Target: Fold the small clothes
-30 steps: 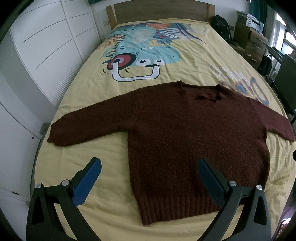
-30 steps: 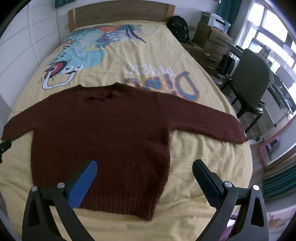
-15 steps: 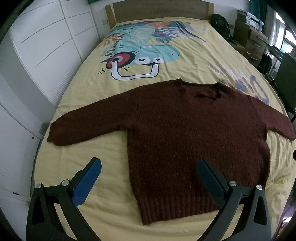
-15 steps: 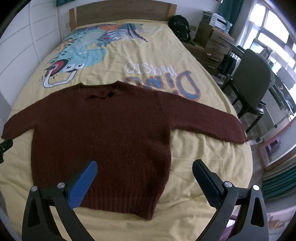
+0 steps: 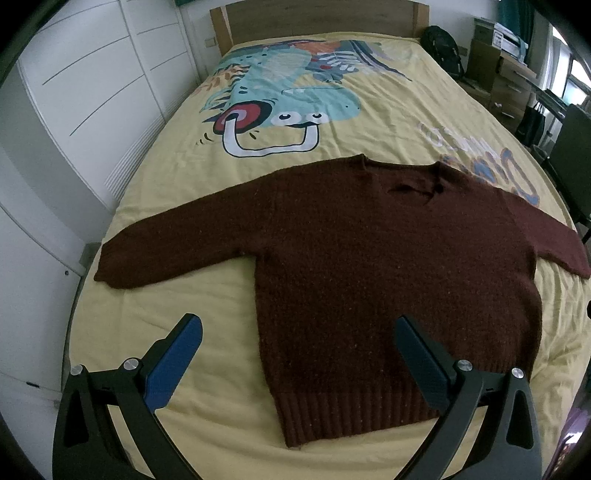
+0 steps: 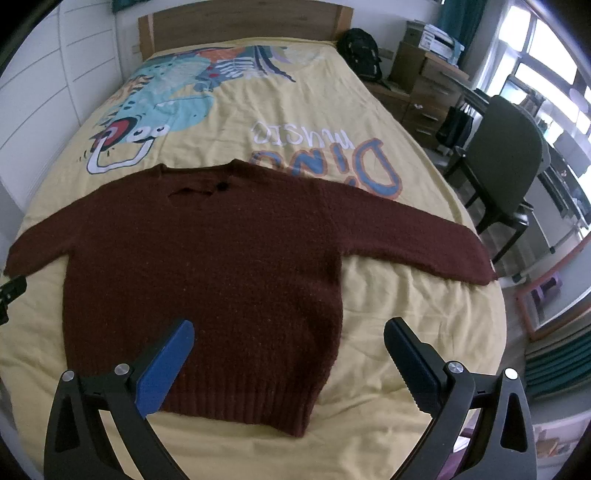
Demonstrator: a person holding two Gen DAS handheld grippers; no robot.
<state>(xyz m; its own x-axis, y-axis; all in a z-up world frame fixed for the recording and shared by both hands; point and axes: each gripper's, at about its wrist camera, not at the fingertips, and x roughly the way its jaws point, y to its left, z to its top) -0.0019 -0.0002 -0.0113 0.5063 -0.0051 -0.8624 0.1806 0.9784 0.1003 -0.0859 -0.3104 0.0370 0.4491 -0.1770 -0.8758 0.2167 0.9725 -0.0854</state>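
A coarse, matt knitted sweater (image 5: 369,266) lies on a smooth cotton-like bedspread (image 5: 388,122) below a wooden headboard (image 5: 317,16).

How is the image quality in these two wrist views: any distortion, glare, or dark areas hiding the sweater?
Left wrist view: strong fisheye bending, black vignette corners; the dark brown sweater is evenly lit and sharp, its knit visible. Right wrist view: same barrel distortion, the windows at right blown out bright, while the sweater looks darker, slightly soft, with little texture.

Sweater's (image 5: 369,266) right cuff at the left view's edge (tip cut off); desk clutter (image 6: 554,122) too blurred.
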